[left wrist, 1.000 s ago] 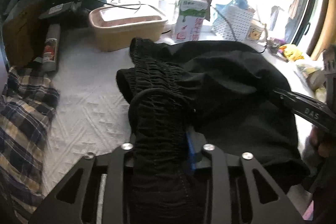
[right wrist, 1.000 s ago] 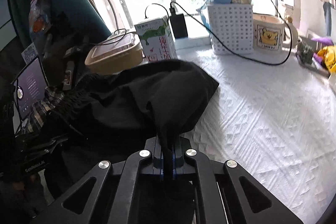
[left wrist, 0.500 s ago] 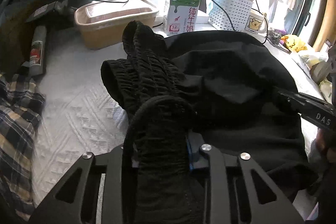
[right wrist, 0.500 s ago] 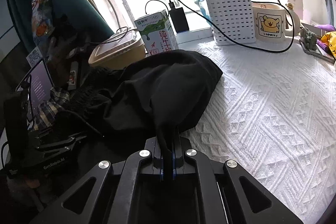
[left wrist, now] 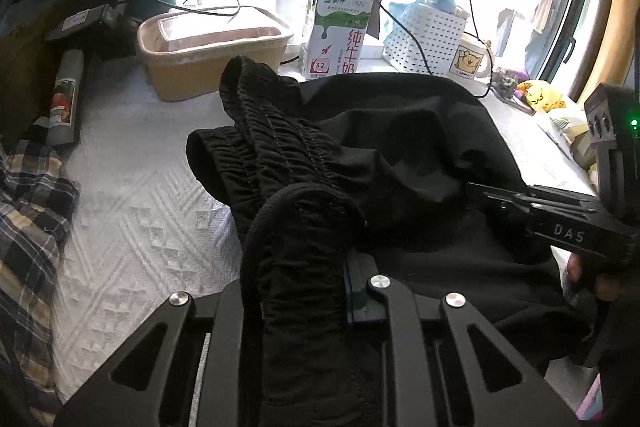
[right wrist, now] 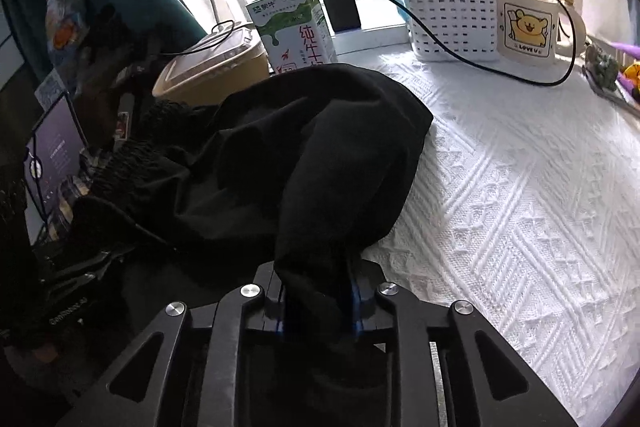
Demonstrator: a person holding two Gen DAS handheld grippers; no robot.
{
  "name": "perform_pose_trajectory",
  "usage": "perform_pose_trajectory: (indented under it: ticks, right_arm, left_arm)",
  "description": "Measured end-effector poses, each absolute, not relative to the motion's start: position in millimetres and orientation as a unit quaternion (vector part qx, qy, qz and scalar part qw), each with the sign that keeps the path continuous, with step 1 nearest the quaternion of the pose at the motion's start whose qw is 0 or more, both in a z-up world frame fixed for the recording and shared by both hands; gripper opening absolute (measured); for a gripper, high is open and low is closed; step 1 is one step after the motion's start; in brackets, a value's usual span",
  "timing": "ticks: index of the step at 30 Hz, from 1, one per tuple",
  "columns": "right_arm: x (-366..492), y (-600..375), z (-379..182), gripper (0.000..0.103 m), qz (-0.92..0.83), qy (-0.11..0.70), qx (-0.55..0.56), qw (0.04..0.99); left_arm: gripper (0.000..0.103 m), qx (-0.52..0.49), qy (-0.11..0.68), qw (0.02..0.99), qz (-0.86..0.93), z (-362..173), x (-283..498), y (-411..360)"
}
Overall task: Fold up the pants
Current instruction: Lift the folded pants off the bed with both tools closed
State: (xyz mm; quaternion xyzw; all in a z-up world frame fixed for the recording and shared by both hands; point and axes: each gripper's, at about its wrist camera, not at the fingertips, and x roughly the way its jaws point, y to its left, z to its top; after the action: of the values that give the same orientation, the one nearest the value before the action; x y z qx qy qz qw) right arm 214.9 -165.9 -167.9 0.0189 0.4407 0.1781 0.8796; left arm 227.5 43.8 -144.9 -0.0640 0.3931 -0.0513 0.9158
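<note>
Black pants lie bunched on the white textured cover. Their elastic waistband runs back between the fingers of my left gripper. That gripper's jaws are closing, and its blue pad presses on the waistband. In the right wrist view the smooth end of the pants drapes into my right gripper. Its jaws are opening, and the cloth hangs loose between the parted blue pads. The right gripper also shows at the right edge of the left wrist view, with a hand behind it.
A milk carton, a tan lidded container, a white basket and a bear mug line the window side. A black cable crosses the cover. Plaid cloth lies at the left, near a lit screen.
My left jaws have narrowed on the waistband. My right jaws, shut on the cloth before, have parted, and the cloth between them has widened.
</note>
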Motion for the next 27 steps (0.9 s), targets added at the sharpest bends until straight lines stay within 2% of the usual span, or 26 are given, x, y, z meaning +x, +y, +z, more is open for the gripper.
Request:
perform_pose_trajectory:
  ticks: [2,4,13,27]
  right_arm:
    - [214.0,-166.0,-166.6,0.011,0.168,0.436,0.017,0.884]
    - [209.6,-163.4,-159.8,0.006,0.165,0.423,0.009,0.891]
    - [187.2,-130.7,-101.8,0.005,0.181,0.355,-0.059,0.915]
    - [156.8,-58.5,-8.0,0.005,0.262,0.251,-0.097,0.927]
  left_arm:
    - [0.016,-0.062,0.390,0.917,-0.053,-142.8,225.6,42.7]
    - [0.015,-0.062,0.387,0.919,-0.054,-140.7,221.3,43.4]
    - [0.014,-0.101,0.368,0.922,-0.061,-115.8,206.1,61.4]
    - [0.014,-0.101,0.281,0.954,-0.027,-33.0,156.1,114.9]
